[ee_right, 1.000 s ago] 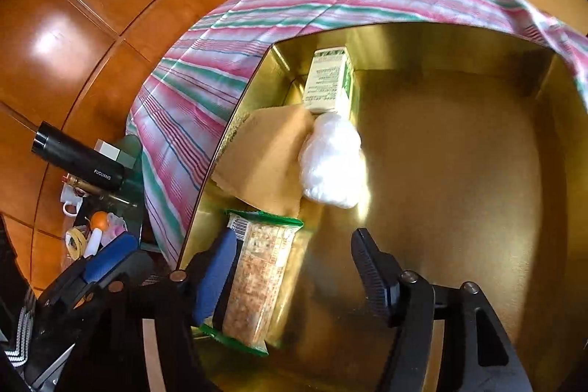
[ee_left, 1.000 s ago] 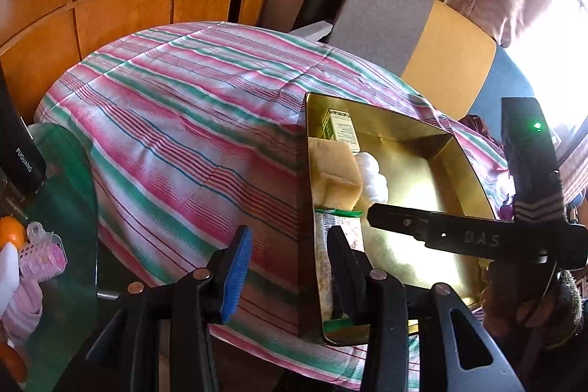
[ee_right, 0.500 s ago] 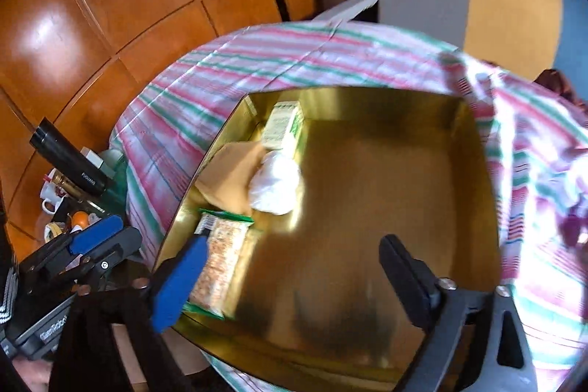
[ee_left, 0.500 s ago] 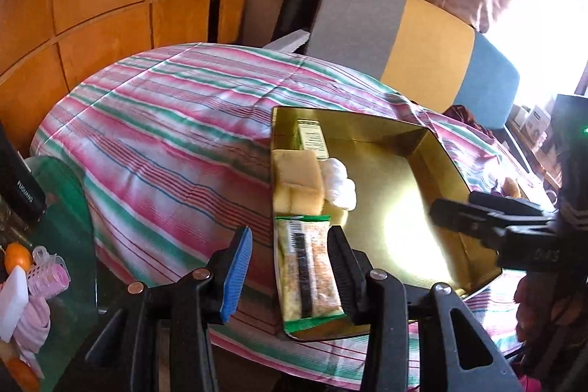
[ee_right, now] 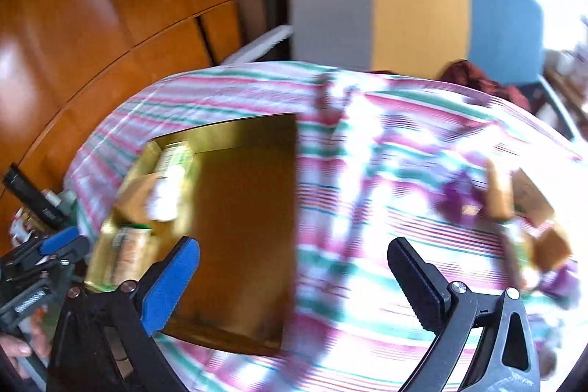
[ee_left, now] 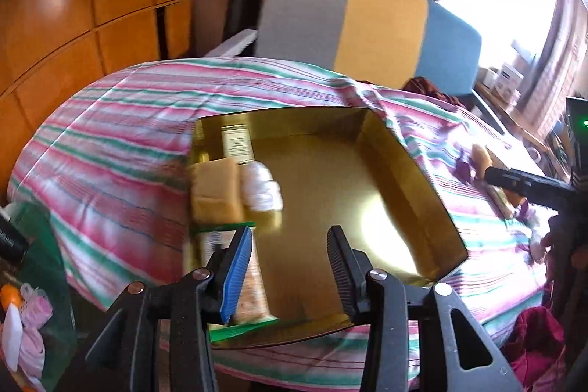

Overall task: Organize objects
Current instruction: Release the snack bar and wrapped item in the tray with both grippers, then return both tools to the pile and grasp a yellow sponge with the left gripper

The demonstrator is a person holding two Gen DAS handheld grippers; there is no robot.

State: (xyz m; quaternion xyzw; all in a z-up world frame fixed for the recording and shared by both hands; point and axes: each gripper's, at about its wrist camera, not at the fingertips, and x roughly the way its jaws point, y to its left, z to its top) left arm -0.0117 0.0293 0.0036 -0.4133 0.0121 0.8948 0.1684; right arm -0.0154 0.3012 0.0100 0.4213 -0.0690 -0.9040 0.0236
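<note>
A gold tray (ee_left: 411, 179) lies on the striped tablecloth (ee_left: 121, 142). Along its left side it holds a small green-and-white box (ee_left: 237, 144), a tan block (ee_left: 215, 190), a white wad (ee_left: 262, 188) and a cracker packet (ee_left: 257, 289). My left gripper (ee_left: 290, 270) hovers over the tray's near edge, open and empty, its blue pad above the packet. My right gripper (ee_right: 294, 281) stands wide open with nothing in it, over the cloth just right of the tray (ee_right: 239, 208). Tan blocks (ee_right: 496, 193) and purple pieces (ee_right: 459, 197) lie blurred on the cloth at the right.
A chair (ee_left: 382, 24) with a grey, yellow and blue back stands behind the table. Wooden panels (ee_left: 73, 6) fill the left. A low side table (ee_left: 36, 245) at the lower left carries small toiletries. Red cloth (ee_left: 536, 337) hangs at the lower right.
The right gripper's jaws spread wide beside the cracker packet, then it rose out of the tray and swung right toward the loose items. The left gripper shifted right, over the tray's near edge.
</note>
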